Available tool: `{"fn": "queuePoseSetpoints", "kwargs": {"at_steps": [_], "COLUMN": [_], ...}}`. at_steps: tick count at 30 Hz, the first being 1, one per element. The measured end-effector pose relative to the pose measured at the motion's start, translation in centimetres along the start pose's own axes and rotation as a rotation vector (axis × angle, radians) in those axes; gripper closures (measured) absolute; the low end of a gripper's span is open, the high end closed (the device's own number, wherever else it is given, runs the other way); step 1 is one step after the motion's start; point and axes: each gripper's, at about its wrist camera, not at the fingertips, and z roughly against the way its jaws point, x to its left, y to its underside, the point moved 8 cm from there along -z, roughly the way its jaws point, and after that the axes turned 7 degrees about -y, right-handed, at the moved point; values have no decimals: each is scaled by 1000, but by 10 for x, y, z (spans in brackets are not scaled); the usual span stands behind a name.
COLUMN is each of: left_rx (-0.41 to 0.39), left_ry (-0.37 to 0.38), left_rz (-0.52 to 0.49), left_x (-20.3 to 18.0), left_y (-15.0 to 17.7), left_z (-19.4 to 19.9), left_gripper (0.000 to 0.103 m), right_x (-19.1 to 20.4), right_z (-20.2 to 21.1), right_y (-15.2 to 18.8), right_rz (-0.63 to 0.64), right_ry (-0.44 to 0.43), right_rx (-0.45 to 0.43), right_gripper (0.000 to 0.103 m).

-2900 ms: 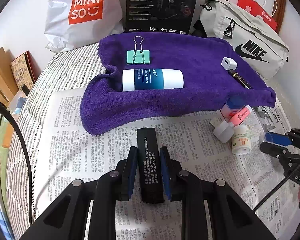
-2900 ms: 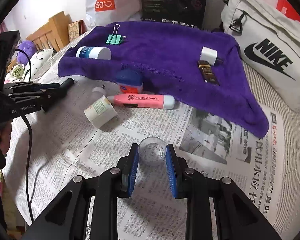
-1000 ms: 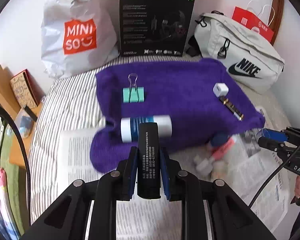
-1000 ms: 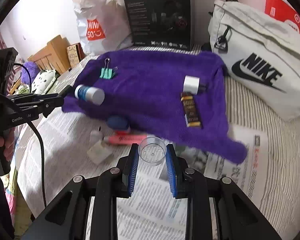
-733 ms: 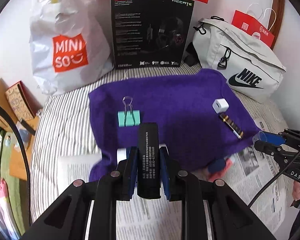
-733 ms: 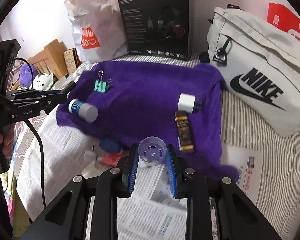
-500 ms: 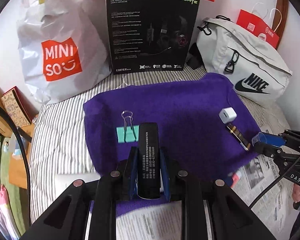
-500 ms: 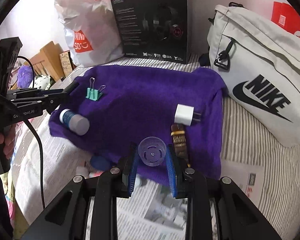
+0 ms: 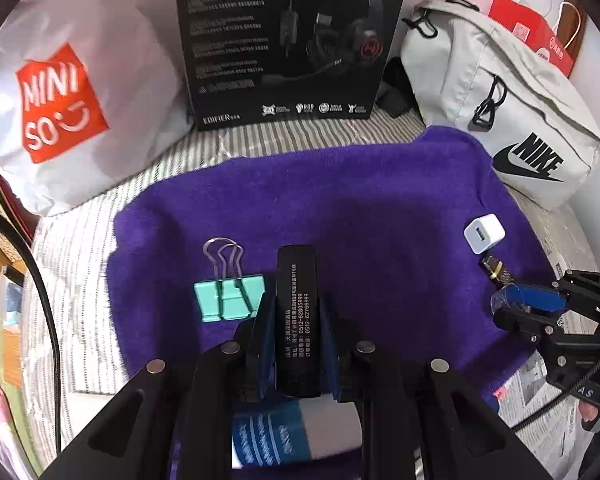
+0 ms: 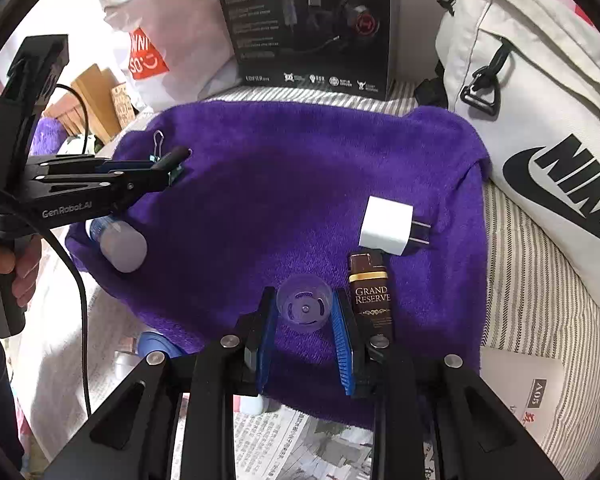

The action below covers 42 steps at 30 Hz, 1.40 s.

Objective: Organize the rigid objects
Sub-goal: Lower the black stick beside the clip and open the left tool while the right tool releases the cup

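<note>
purple towel (image 9: 380, 208), mint-green binder clip (image 9: 229, 298), white charger (image 10: 386, 226), striped bedsheet (image 9: 80, 248)

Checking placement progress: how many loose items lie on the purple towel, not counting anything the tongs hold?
4: binder clip left, white charger right, brown lighter just below it, blue-white bottle at the near-left edge. More may hide under the tongs.

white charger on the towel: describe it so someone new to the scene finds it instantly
Start at the purple towel spread on the striped bed, below the black headset box. Go to its side nearest the Nike bag: the charger lies there, just beyond the dark Grand Reserve stick. It is the only white cube on the towel, with two metal prongs pointing toward the bag.
</note>
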Motion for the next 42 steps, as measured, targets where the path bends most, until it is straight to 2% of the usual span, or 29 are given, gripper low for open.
{"fn": "queuePoseSetpoints", "kwargs": {"at_steps": [8, 20, 22, 26, 29, 32, 36, 38, 42], "left_rx": [35, 20, 24, 29, 37, 36, 3, -20, -46], "left_ry": [-24, -35, -26, -5, -17, -30, -37, -39, -34], "left_rz": [-34, -49, -44, -48, -51, -34, -20, -16, -19], "left_x": [-6, -6, -6, -12, -13, -10, -7, -8, -14], "left_y": [7, 6, 8, 12, 14, 14, 15, 18, 31], "left_z": [-20, -22, -21, -19, -18, -12, 9, 24, 51], "left_gripper": [82, 81, 77, 62, 60, 59, 57, 50, 49], "right_x": [1, -1, -1, -1, -1, -1, -2, -3, -4], "right_z": [-12, -14, -13, -12, -9, -2, 13, 21, 38], "right_y": [6, 5, 5, 6, 8, 10, 16, 19, 31], "right_rz": [7, 6, 7, -2, -18, -20, -33, -44, -87], "right_ry": [-9, -24, -33, -53, -65, -52, -44, -39, -43], "right_rx": [26, 20, 19, 26, 32, 24, 6, -3, -20], "right_gripper": [76, 75, 75, 72, 63, 61, 53, 53, 52]}}
